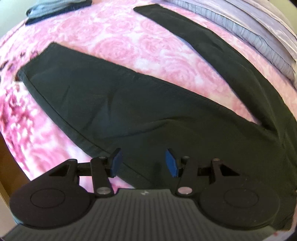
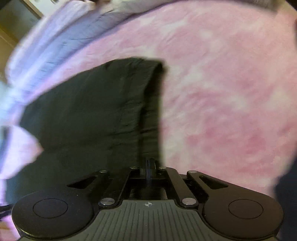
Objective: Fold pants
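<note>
Black pants lie spread on a pink rose-patterned blanket, their two legs fanning apart toward the far side. My left gripper hovers open over the near edge of the closer leg, its blue pads apart with only cloth below them. In the right wrist view, my right gripper is shut on the edge of the pants, and the dark fabric hangs lifted and draped away from the fingers. This view is motion-blurred.
A folded lilac quilt lies along the far right of the bed, and shows as the quilt at upper left in the right wrist view. A dark folded garment sits at the far left. The bed's edge and a wooden floor are at left.
</note>
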The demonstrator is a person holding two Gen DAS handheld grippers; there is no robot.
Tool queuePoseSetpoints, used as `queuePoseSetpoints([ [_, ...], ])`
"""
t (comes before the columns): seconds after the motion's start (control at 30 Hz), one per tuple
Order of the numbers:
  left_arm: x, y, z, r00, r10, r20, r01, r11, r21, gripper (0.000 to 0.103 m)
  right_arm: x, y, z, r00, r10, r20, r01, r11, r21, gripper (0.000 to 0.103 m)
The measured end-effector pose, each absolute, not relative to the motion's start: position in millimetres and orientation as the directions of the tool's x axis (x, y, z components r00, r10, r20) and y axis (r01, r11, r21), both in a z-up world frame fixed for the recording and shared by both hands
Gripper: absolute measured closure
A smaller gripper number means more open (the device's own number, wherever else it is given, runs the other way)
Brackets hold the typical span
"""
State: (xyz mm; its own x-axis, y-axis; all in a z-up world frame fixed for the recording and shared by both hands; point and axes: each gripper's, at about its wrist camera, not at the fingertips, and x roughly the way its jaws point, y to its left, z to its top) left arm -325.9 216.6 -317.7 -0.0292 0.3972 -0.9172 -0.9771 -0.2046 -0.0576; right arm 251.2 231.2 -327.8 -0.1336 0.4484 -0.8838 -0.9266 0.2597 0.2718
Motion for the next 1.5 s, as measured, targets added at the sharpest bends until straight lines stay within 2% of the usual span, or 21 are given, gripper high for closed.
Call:
queuePoseSetpoints([
  [0.03, -327.0, 215.2, -316.2, -0.044, 0.4, -0.915, -0.98, -0.194, -0.038, 0.057, 244.2, 227.3, -313.7, -0.046, 0.457, -0.888, -0.955, 0.242, 0.174, 0.103],
  [0.1, -327.0, 213.5, -315.2, -0.056, 0.414, -0.908, -0.986, -0.164, -0.014, 0.057, 223.6, 222.1, -291.2, 0.027, 0.514, -0.857, -0.98, 0.183, 0.08, 0.102],
  [0.13, -325.3, 213.0, -316.4, -0.064, 0.42, -0.905, -0.99, -0.141, 0.004, 0.057, 209.3, 217.9, -284.8, 0.007, 0.533, -0.846, -0.987, 0.141, 0.081, 0.095],
  [0.17, -323.0, 213.0, -318.9, -0.069, 0.425, -0.903, -0.993, -0.118, 0.021, 0.056, 194.4, 213.9, -282.0, -0.033, 0.539, -0.842, -0.991, 0.089, 0.096, 0.08],
  [0.2, -320.2, 213.5, -322.4, -0.072, 0.429, -0.9, -0.995, -0.097, 0.034, 0.056, 177.0, 208.4, -283.1, -0.067, 0.542, -0.838, -0.994, 0.031, 0.1, 0.07],
  [0.23, -317.1, 213.9, -327.3, -0.07, 0.435, -0.898, -0.997, -0.07, 0.044, 0.056, 160.6, 202.5, -288.0, -0.078, 0.545, -0.835, -0.996, -0.013, 0.085, 0.051],
  [0.27, -314.3, 214.2, -332.6, -0.068, 0.44, -0.895, -0.998, -0.045, 0.053, 0.054, 146.0, 196.2, -293.9, -0.074, 0.541, -0.838, -0.997, -0.052, 0.055, 0.047],
  [0.37, -310.3, 211.2, -353.1, -0.077, 0.423, -0.903, -0.995, 0.027, 0.098, 0.054, 114.2, 162.7, -328.4, 0.02, 0.475, -0.88, -0.985, -0.139, -0.098, 0.046],
  [0.4, -311.4, 206.6, -359.8, -0.071, 0.417, -0.906, -0.993, 0.057, 0.103, 0.053, 111.6, 144.3, -330.5, 0.036, 0.524, -0.851, -0.982, -0.138, -0.127, 0.045],
  [0.5, -316.8, 191.3, -359.9, -0.039, 0.442, -0.896, -0.988, 0.115, 0.1, 0.051, 121.9, 107.2, -326.3, 0.051, 0.473, -0.879, -0.995, -0.05, -0.085, 0.043],
  [0.6, -327.8, 181.1, -354.4, -0.008, 0.408, -0.913, -0.987, 0.144, 0.073, 0.051, 113.7, 80.3, -315.0, 0.117, 0.422, -0.899, -0.984, -0.076, -0.163, 0.043],
  [0.67, -338.7, 174.3, -342.0, 0.013, 0.36, -0.933, -0.99, 0.136, 0.039, 0.051, 115.9, 70.3, -295.1, 0.112, 0.381, -0.918, -0.993, 0.023, -0.112, 0.043],
  [0.73, -350.3, 161.4, -320.6, 0.035, 0.352, -0.935, -0.991, 0.134, 0.013, 0.051, 115.3, 57.5, -266.9, 0.12, 0.348, -0.93, -0.986, 0.152, -0.071, 0.043],
  [0.83, -365.4, 133.3, -276.0, 0.037, 0.36, -0.932, -0.984, 0.177, 0.029, 0.051, 101.8, 29.6, -211.8, 0.054, 0.424, -0.904, -0.964, 0.257, 0.062, 0.042],
  [1.03, -391.9, 87.4, -184.1, 0.067, 0.402, -0.913, -0.969, 0.243, 0.036, 0.042, 46.0, -15.6, -115.6, -0.057, 0.511, -0.858, -0.944, 0.252, 0.213, 0.041],
  [1.23, -406.9, 71.7, -102.6, 0.076, 0.478, -0.875, -0.964, 0.258, 0.058, 0.035, -29.1, -19.0, -42.2, -0.081, 0.54, -0.838, -0.979, 0.116, 0.169, 0.033],
  [1.4, -412.7, 54.5, -55.8, 0.073, 0.525, -0.848, -0.964, 0.255, 0.075, 0.026, -51.2, -30.6, -21.3, -0.086, 0.55, -0.83, -0.986, 0.073, 0.151, 0.027],
  [1.5, -417.5, 42.8, -41.0, 0.061, 0.549, -0.834, -0.964, 0.249, 0.094, 0.024, -60.0, -33.8, -15.2, -0.088, 0.551, -0.83, -0.989, 0.048, 0.137, 0.025],
])
